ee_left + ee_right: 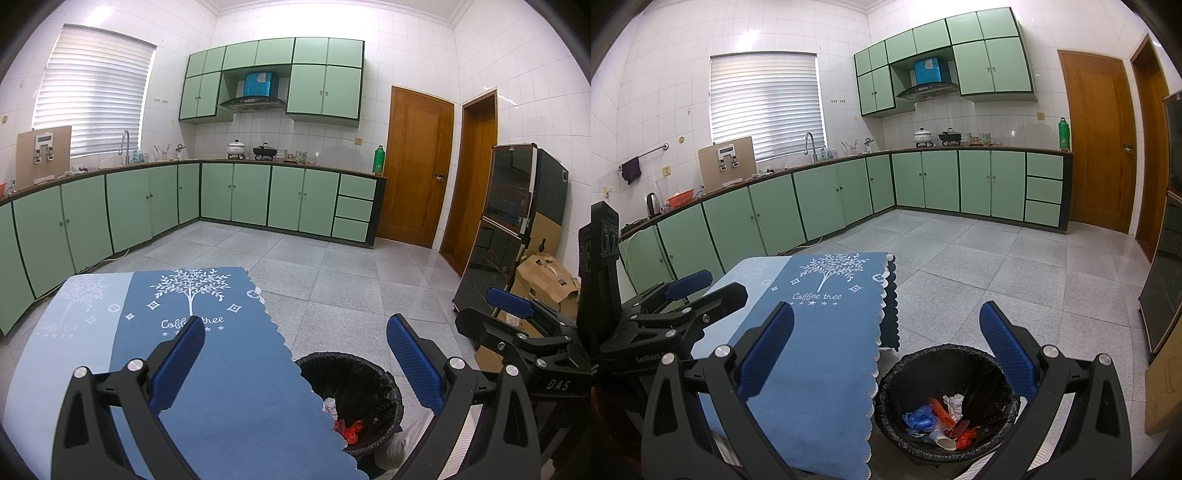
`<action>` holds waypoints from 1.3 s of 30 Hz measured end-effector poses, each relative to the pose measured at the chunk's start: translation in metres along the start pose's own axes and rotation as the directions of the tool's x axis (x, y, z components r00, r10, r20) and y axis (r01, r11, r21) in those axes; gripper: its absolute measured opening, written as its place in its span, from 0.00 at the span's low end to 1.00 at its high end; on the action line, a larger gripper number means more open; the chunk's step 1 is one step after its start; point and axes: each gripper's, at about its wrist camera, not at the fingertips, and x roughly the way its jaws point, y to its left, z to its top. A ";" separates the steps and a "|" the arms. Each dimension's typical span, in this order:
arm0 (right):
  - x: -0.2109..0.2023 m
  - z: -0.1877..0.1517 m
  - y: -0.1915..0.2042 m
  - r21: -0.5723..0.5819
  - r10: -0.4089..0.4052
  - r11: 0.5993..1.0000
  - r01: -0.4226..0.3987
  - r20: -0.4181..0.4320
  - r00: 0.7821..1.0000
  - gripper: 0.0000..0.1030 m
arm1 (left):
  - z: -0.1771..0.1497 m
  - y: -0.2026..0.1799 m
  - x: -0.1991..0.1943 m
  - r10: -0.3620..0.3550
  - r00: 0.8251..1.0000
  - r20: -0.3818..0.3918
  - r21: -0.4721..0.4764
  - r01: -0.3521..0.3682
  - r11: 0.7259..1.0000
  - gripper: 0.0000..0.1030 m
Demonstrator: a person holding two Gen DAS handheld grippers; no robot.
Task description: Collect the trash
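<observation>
A blue tablecloth point(827, 354) printed with a white tree covers the table, passing under the left finger of the right gripper point(886, 347) and under the left gripper point(295, 358) as well. Below and between the right gripper's fingers stands the black-lined trash bin point(945, 406), just beside the scalloped cloth edge. Inside it lies the trash point(942, 421): crumpled white paper, blue plastic, red and orange wrappers (a paper cup too). Both grippers stand wide apart, holding nothing. The left gripper sits to the left of the right one, fingers spread over the cloth.
</observation>
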 end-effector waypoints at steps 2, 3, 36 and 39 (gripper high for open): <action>0.000 0.000 0.000 -0.001 -0.001 1.000 0.001 0.001 1.000 0.95 | 0.000 0.000 0.000 0.001 1.000 0.000 0.000 -0.001 1.000 0.94; 0.000 0.000 0.000 -0.002 -0.001 1.000 0.001 0.002 1.000 0.95 | 0.000 0.000 0.000 0.001 1.000 0.000 0.000 -0.001 1.000 0.94; 0.000 -0.002 0.003 -0.002 0.004 1.000 -0.004 0.000 1.000 0.95 | 0.004 0.000 0.000 -0.001 1.000 -0.005 -0.002 0.001 1.000 0.94; 0.002 -0.004 0.005 -0.001 0.005 1.000 -0.005 -0.005 1.000 0.95 | 0.003 -0.001 -0.001 -0.001 1.000 -0.007 -0.003 0.001 1.000 0.94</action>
